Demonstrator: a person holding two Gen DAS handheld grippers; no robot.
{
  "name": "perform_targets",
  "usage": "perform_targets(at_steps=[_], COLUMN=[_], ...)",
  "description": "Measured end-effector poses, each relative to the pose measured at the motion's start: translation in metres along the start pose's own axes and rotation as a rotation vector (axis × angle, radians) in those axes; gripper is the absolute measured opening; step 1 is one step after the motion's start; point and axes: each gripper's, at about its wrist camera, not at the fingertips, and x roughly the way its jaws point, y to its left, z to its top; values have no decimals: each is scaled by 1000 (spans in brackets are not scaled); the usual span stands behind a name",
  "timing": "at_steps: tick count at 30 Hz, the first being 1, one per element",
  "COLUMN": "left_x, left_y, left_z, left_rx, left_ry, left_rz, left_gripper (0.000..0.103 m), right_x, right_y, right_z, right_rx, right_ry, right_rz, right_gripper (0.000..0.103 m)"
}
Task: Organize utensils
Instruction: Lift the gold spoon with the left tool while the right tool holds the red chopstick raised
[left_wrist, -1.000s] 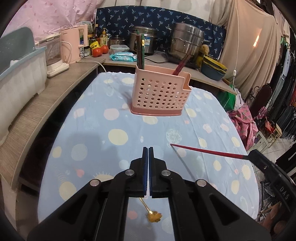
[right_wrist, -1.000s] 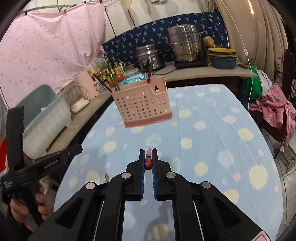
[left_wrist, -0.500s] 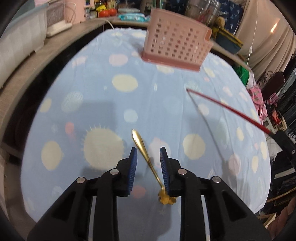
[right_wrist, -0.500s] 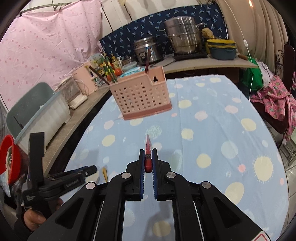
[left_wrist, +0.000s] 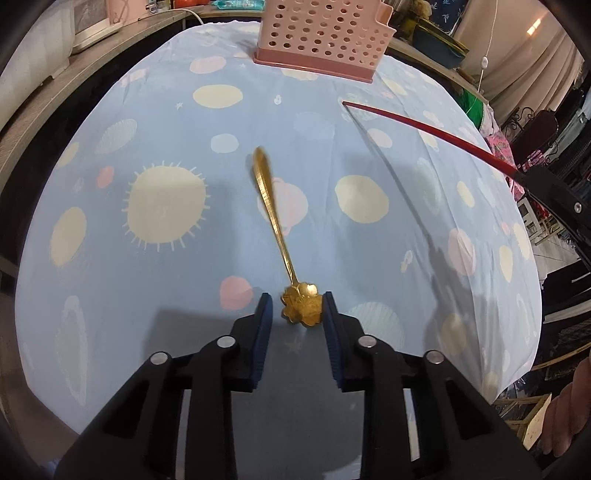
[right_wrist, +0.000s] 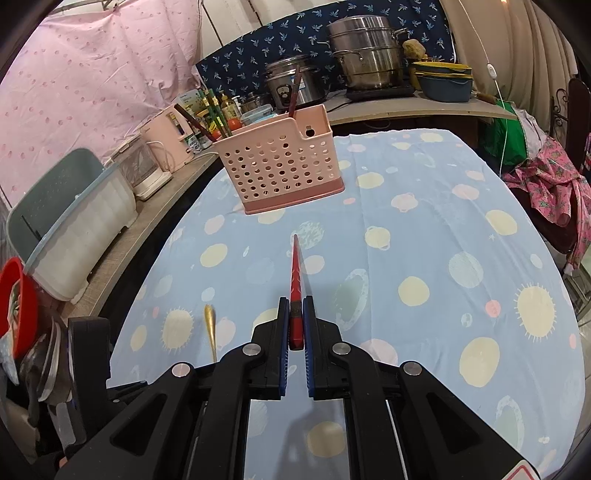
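Observation:
A gold spoon (left_wrist: 275, 221) with a flower-shaped end lies on the blue dotted tablecloth (left_wrist: 155, 122). My left gripper (left_wrist: 297, 306) points down over that flower end. Its jaws are closing with the end between them, and a gap still shows at the left pad (left_wrist: 264, 314). My right gripper (right_wrist: 295, 314) is shut on a red chopstick (right_wrist: 295, 269), which sticks out forward above the cloth. That chopstick (left_wrist: 424, 125) also crosses the right of the left wrist view. The pink perforated utensil basket (right_wrist: 277, 170) stands at the far end of the table and holds a few chopsticks (right_wrist: 293, 92).
A wooden counter (right_wrist: 155, 206) runs along the table's left and back. On it stand a white plastic bin (right_wrist: 81, 225), a pink kettle (right_wrist: 166, 136), steel pots (right_wrist: 365, 55) and stacked bowls (right_wrist: 443, 81). A red bowl (right_wrist: 14, 306) sits near left, and pink cloth (right_wrist: 550, 188) hangs at the right.
My left gripper opened from shut and came down over the spoon, so the flower end now lies between its jaws. The right gripper sank a little with the chopstick.

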Motion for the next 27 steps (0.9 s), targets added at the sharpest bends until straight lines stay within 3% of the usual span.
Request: perform_targets(at_steps=[6, 13, 16, 18, 20, 27], left_x=[-6, -18, -10, -7, -8, -4], left_y=[6, 8, 7, 9, 13, 18], left_z=[1, 6, 3, 2, 3, 1], left_rx=[-21, -21, -25, -40, -65, -98], left_ry=[-13, -44, -14, -5, -17, -7], left_rz=[-9, -15, -23, -24, -21, -81], left_gripper=[5, 3, 8, 29, 40, 38], right_x=[-3, -8, -7, -7, -7, -6], right_y=[2, 3, 1, 1, 1, 1], right_z=[-2, -1, -1, -1, -1, -2], right_rx=[-4, -5, 1, 3, 2, 2], right_ry=[-4, -18, -18, -15, -13, -10], right_rz=[1, 2, 3, 5, 7, 8], right_gripper=[7, 7, 7, 7, 7, 7])
